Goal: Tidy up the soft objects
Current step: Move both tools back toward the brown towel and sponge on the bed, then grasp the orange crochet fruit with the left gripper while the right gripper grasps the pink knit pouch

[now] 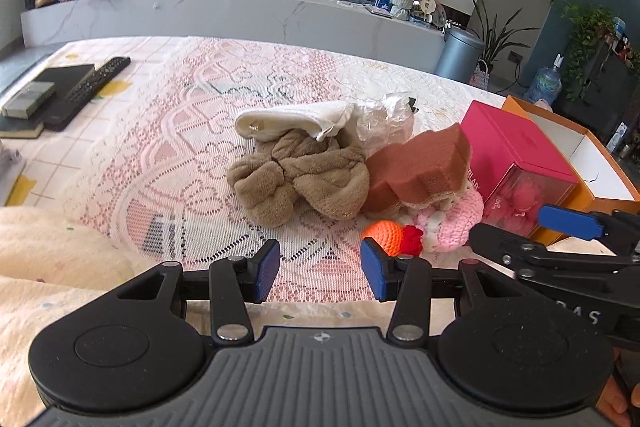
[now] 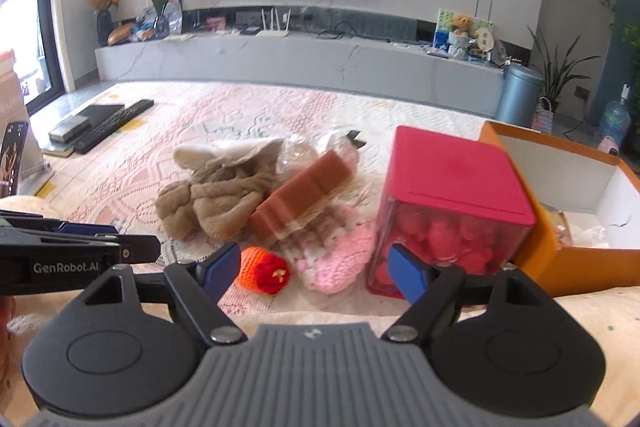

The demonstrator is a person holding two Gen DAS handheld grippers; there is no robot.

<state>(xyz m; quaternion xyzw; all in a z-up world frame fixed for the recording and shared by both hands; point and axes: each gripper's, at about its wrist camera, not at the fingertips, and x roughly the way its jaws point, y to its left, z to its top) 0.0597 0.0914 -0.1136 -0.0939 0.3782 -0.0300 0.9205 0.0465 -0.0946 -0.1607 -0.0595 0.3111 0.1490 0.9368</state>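
A pile of soft things lies on the lace-covered table: a tan plush cloth (image 1: 300, 175) (image 2: 212, 203), a white cloth (image 1: 292, 119) (image 2: 224, 151), a brown sponge (image 1: 420, 163) (image 2: 308, 195), a pink knitted piece (image 1: 456, 223) (image 2: 340, 255) and an orange-and-red crochet ball (image 1: 394, 237) (image 2: 264, 269). My left gripper (image 1: 320, 271) is open and empty, just short of the ball. My right gripper (image 2: 316, 267) is open and empty, with the ball and the pink piece between its fingers' line of sight. Each gripper shows in the other's view.
A pink box (image 1: 516, 155) (image 2: 452, 195) with red contents stands right of the pile. An open orange box (image 1: 580, 155) (image 2: 568, 195) sits beyond it. Crinkled clear plastic (image 1: 384, 119) lies behind the pile. A remote (image 1: 98, 79) and black books are at far left.
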